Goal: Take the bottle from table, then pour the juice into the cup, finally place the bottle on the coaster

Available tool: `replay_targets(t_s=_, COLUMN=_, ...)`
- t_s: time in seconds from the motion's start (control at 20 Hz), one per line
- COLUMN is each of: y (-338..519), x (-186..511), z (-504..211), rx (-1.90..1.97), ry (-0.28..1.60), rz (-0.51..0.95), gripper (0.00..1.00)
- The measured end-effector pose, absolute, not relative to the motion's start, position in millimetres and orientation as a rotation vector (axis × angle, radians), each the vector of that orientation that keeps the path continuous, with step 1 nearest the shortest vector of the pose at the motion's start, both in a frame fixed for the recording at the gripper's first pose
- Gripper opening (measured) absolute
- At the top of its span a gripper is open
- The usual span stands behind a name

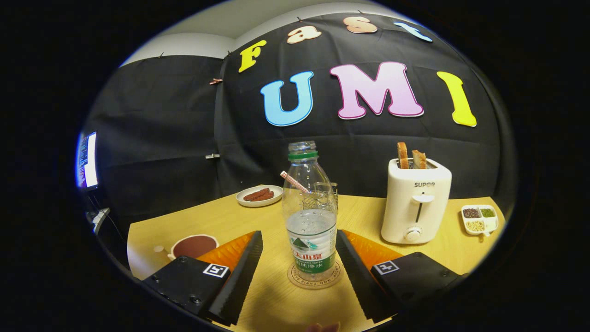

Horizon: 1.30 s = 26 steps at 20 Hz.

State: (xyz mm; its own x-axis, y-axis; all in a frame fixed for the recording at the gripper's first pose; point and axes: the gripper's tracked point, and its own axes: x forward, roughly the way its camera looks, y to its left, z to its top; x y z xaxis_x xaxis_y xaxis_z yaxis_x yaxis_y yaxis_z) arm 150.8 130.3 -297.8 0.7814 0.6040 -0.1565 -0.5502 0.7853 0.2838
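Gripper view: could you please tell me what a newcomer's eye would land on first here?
First, the clear plastic water bottle with a green neck ring, uncapped, upright on a round coaster between the open fingers. To its right, beyond the fingers, stands a white toaster with two slices of toast up. Left of the fingers sits a white cup of dark drink.

Uncapped bottle [309, 216] upright on coaster [315, 278]
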Motion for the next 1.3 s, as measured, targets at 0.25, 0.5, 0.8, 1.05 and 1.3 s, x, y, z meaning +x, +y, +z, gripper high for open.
replay_targets(t_s=0.25, y=95.7, x=109.6, z=-242.4, rx=0.197, ry=0.233, rz=0.626, gripper=0.97)
replay_targets(t_s=0.5, y=57.8, x=85.3, z=-175.5, rx=0.132, ry=0.189, rz=0.59, gripper=0.97)
replay_targets(t_s=0.8, y=4.1, x=75.1, z=-104.3, rx=0.079, ry=0.119, rz=0.463, gripper=0.98)
replay_targets(t_s=1.05, y=-37.4, x=78.7, z=-56.3, rx=0.005, ry=0.092, rz=0.361, gripper=0.98)
replay_targets(t_s=1.3, y=-55.6, x=68.3, z=-42.7, rx=0.009, ry=0.12, rz=0.255, gripper=0.98)
